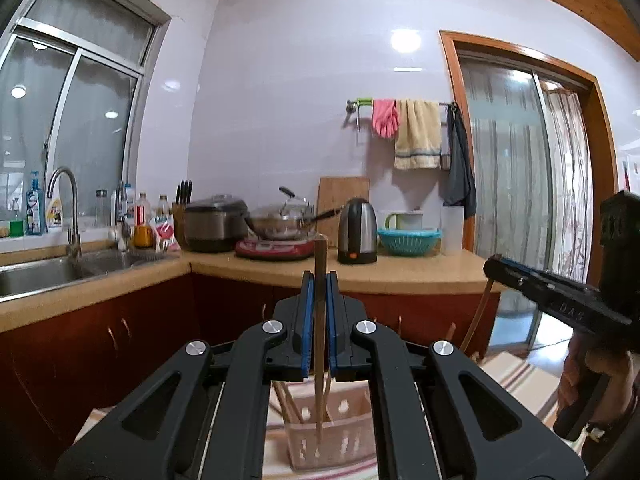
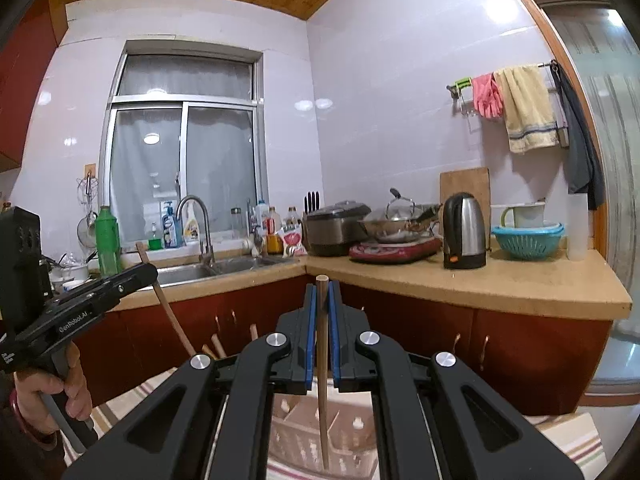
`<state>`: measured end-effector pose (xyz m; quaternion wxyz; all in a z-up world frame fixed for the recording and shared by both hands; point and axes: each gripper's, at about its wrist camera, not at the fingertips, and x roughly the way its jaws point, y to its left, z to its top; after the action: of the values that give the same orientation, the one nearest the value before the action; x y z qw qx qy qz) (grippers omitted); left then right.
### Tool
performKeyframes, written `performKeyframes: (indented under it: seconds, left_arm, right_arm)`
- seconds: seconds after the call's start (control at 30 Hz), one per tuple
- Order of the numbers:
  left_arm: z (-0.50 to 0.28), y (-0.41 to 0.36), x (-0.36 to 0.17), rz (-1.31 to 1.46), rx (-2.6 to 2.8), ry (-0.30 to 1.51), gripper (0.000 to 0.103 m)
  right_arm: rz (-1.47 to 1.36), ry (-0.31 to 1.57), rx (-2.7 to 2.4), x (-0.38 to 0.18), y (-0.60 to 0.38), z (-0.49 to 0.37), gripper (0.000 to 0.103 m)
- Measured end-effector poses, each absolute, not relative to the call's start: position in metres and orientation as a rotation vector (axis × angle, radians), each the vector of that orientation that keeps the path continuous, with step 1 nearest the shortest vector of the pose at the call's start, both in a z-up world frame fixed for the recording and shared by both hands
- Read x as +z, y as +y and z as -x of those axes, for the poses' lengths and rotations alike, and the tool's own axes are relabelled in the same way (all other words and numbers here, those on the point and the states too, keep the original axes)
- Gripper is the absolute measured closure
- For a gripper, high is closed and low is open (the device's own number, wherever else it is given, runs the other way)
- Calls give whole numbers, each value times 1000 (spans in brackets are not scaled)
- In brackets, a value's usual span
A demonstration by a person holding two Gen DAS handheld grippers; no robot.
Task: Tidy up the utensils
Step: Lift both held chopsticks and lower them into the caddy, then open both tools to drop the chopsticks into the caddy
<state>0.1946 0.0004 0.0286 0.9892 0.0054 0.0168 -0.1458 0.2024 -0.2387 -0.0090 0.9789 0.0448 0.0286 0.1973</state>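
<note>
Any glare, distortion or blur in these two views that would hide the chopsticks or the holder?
Left wrist: ceiling-lamp glare on the wall tiles, fisheye bends the doorframe; the chopstick in the left hand-held gripper stays sharp. Right wrist: similar tile glare, dark vignette corners; the holder is slightly soft and mostly hidden by the right hand-held gripper.

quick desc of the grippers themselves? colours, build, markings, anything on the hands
Both grippers, left gripper and right gripper, are matte black plastic with blue pads on the fingers and round silver pivot bolts. White lettering runs along the body: "GenRobot.AI" on the left one. A black box sits on top of the right one. Bare hand on the grip; red band at the wrist.
</note>
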Motion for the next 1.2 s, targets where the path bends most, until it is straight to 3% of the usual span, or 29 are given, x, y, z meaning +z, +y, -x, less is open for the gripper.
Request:
performKeyframes:
  seconds: [0.33, 0.77, 0.83, 0.9, 0.97, 1.2]
  left_arm:
    - [-240, -13, 36, -9, -277, -21, 97]
    - [-290, -11, -47, -19, -254, 194, 95]
    - [-292, -9, -57, -14, -244, 224, 81]
    - [-289, -6, -64, -3, -233, 239, 48]
    - [-283, -4, -67, 6, -224, 236, 41]
    - [-260, -2, -63, 10, -207, 253, 24]
  right_arm:
    - [-95, 18, 380, -8, -232, -241, 96]
    - [-108, 170, 349, -65, -227, -283, 96]
    - [-102, 182, 333, -71, -226, -282, 94]
    - [-109, 193, 331, -74, -227, -280, 83]
    - [-117, 191, 316, -76, -229, -274, 63]
    - [-119, 175, 292, -67, -234, -247, 41]
